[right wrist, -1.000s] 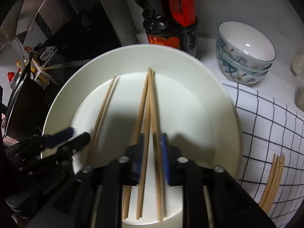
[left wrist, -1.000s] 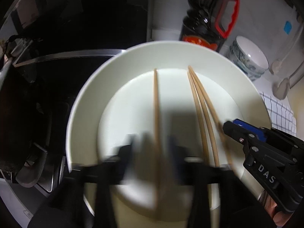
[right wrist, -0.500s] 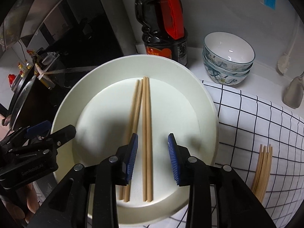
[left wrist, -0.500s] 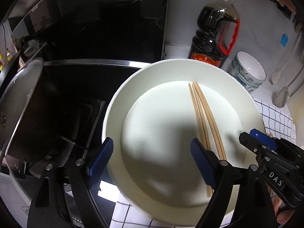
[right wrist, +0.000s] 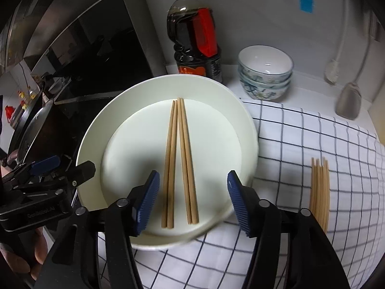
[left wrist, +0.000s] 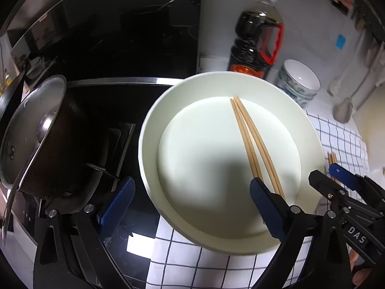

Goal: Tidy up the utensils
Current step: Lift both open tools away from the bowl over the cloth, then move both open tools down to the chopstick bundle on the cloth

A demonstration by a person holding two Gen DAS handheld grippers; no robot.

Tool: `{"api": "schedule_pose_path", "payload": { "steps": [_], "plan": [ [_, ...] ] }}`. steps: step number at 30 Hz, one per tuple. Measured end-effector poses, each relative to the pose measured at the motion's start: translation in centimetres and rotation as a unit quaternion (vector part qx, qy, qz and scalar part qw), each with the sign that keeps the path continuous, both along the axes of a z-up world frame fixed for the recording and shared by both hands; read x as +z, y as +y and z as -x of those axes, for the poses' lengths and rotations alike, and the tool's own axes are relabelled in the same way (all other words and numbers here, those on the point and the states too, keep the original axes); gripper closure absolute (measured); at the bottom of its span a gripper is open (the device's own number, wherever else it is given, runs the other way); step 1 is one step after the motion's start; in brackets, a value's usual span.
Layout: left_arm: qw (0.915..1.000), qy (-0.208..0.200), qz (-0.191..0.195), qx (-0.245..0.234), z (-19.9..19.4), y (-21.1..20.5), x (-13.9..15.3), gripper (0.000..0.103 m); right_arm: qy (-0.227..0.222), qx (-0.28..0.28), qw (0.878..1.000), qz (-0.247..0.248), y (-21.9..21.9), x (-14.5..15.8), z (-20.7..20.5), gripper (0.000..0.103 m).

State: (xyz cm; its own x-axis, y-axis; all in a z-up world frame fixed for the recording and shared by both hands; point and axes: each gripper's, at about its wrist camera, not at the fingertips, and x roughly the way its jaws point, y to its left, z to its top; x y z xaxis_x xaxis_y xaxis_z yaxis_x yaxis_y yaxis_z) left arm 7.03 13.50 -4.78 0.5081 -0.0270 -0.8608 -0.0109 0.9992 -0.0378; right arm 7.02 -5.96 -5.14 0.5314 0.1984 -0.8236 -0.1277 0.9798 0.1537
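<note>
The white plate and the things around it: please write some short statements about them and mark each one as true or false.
1. Chopsticks lie on the white plate. True.
2. The right gripper is shut on the chopsticks. False: its fingers stand apart on either side of them, without touching.
3. A second bundle of chopsticks lies on the checked cloth, right of the plate. True.
4. The bowls are stacked on the plate. False: they stand on the counter behind the cloth, beside the dark sauce bottle.
5. The left gripper holds one chopstick. False: it is open and holds nothing.
</note>
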Motion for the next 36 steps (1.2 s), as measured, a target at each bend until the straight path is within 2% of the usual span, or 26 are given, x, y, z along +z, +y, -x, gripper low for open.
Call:
{"api": "schedule_pose_path", "payload": {
  "steps": [9,12,18,24,29,33,36],
  "plan": [
    [0.9981,-0.01,-0.001,-0.06,1.9,-3.2,0.4,0.007,0.002,-0.049,0.999,-0.008,-2.7,-0.1,3.7,0.036],
    [0.9967,-0.016,0.002,-0.079,2.5,-5.1,0.5,0.007,0.004,-0.066,0.998,-0.004,-4.6,-0.3,5.1,0.032],
    [0.9945,-0.013,0.016,-0.102,3.6,-9.5,0.3,0.007,0.017,-0.104,0.994,0.01,-10.2,-1.0,7.2,0.032],
    [0.9952,-0.014,0.025,-0.093,5.1,-13.8,0.0,0.007,0.02,-0.125,0.992,0.026,-17.1,-2.5,9.5,0.031],
    [0.9975,-0.01,0.006,-0.07,6.9,-17.3,-0.3,0.007,0.011,-0.113,0.993,0.036,-21.5,-4.0,10.2,0.031],
    [0.9983,-0.014,-0.015,-0.055,7.6,-19.0,-0.7,0.006,0.025,-0.106,0.994,0.025,-23.5,-5.7,9.8,0.031],
    [0.9983,-0.009,-0.016,-0.055,7.7,-19.6,-1.5,0.006,0.027,-0.103,0.994,0.015,-23.8,-6.5,9.6,0.031]
  ]
}}
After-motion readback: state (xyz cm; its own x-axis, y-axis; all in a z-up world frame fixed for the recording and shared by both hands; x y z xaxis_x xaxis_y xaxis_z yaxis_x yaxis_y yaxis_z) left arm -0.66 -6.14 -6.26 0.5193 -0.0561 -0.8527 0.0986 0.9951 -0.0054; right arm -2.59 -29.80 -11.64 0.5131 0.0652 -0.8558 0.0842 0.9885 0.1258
